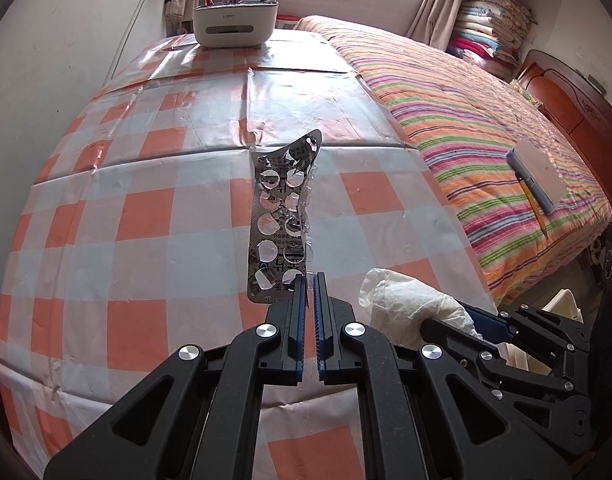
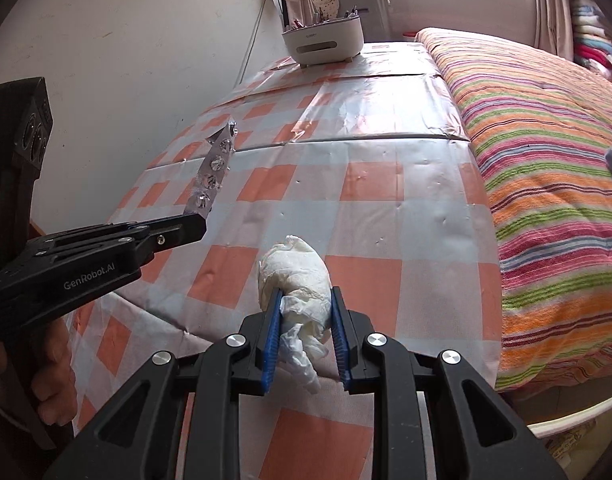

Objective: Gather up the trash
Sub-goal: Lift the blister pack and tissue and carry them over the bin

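My left gripper (image 1: 310, 280) is shut on the bottom edge of an empty silver blister pack (image 1: 279, 220), which stands up from the fingertips above the checked tablecloth. The right wrist view shows the same blister pack (image 2: 213, 172) sticking up from the left gripper (image 2: 197, 220) at the left. My right gripper (image 2: 306, 296) is shut on a crumpled white tissue (image 2: 293, 276), squeezed between the blue pads and bulging out in front. In the left wrist view that tissue (image 1: 402, 300) and the right gripper's fingers (image 1: 486, 322) sit low at the right.
The table (image 1: 145, 208) has an orange and white checked plastic cover. A white organiser box (image 1: 233, 24) with pens stands at its far end. A striped bed (image 1: 486, 120) with a grey notebook (image 1: 540, 174) lies to the right. A white bin rim (image 2: 578, 412) shows at lower right.
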The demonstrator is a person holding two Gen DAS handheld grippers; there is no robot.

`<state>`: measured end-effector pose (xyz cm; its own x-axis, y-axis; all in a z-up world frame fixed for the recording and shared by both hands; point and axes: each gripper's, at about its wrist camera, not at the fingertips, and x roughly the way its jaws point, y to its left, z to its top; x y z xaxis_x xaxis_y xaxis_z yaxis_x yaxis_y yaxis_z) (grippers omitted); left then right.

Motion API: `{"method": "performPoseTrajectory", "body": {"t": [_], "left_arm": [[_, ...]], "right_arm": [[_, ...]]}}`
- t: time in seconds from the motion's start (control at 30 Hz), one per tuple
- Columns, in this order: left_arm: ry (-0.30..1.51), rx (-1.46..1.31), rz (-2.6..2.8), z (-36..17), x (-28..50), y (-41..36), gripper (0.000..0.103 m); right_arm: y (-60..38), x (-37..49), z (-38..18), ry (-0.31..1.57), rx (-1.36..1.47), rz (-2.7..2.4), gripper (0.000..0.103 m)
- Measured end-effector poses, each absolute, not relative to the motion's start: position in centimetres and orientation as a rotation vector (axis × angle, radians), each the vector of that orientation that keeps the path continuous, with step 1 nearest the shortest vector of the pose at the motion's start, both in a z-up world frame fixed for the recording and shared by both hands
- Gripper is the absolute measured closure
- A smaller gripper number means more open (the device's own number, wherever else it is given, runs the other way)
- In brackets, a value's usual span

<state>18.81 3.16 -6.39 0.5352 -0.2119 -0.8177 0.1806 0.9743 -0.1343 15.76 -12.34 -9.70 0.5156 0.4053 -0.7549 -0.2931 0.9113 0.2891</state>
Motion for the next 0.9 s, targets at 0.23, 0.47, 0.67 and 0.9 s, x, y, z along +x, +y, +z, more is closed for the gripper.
{"method": "performPoseTrajectory", "body": {"t": [0.23,0.47,0.67,0.9], "left_arm": [[0.970,0.005,-0.293,-6.1,17.0,0.1,0.099],[0.961,0.047,-0.367,-5.7,15.2,-3.3,0.099],[0.944,0.087,-0.444,-5.1,13.4,-6.7,0.099],[0.924,0.133,-0.532,-4.5,10.9,-10.5,0.099]], "right_arm": [[-15.0,11.6,-9.6,0.916,0.186,0.377,0.080],[-19.3,8.6,-9.7,0.893,0.253,0.276,0.080],[-23.4,6.3,-9.1,0.848,0.282,0.160,0.080],[-27.5,4.0,-8.9,0.821,0.319,0.026,0.080]]}}
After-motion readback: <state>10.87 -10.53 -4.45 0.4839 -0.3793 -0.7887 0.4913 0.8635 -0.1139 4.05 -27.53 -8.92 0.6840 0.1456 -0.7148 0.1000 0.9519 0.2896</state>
